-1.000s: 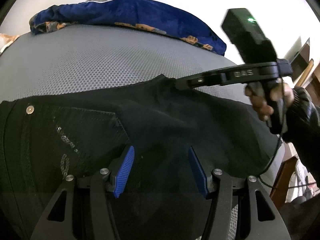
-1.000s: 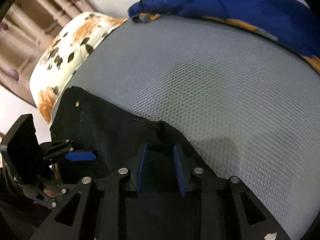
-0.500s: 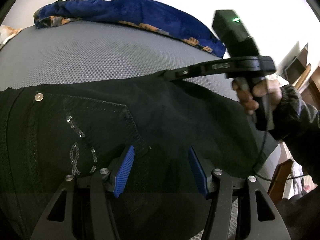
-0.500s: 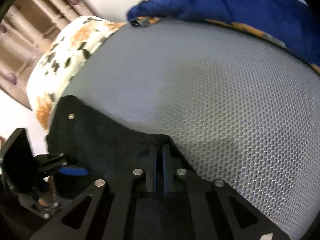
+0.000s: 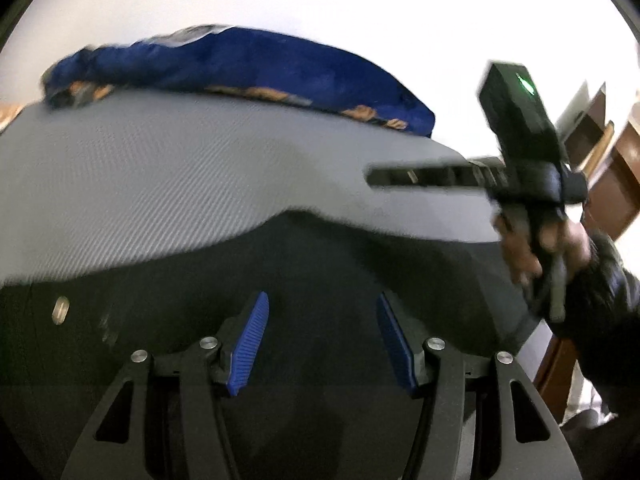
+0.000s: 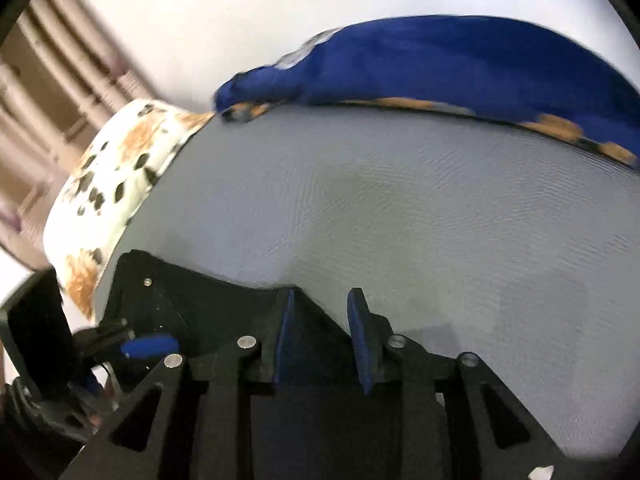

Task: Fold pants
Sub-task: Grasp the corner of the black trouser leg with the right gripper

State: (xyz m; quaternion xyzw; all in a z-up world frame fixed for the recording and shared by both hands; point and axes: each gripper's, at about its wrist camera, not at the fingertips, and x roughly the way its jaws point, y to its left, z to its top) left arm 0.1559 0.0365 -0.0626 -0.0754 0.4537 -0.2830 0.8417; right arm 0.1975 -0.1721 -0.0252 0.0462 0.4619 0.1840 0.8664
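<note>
black pants (image 5: pixel 320 280) on grey mat (image 5: pixel 180 184) | blue blanket (image 5: pixel 248 64) behind

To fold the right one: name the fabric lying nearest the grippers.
The black pants, at the near edge; the blue blanket and floral pillow lie farther back.

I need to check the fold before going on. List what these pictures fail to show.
- Black pants, left wrist view: near part hidden behind the left gripper; motion blur smears the edge.
- Pants, right wrist view: the part under the opening right gripper is covered by its frame.
- Blue blanket: cut off at the right edge.
</note>
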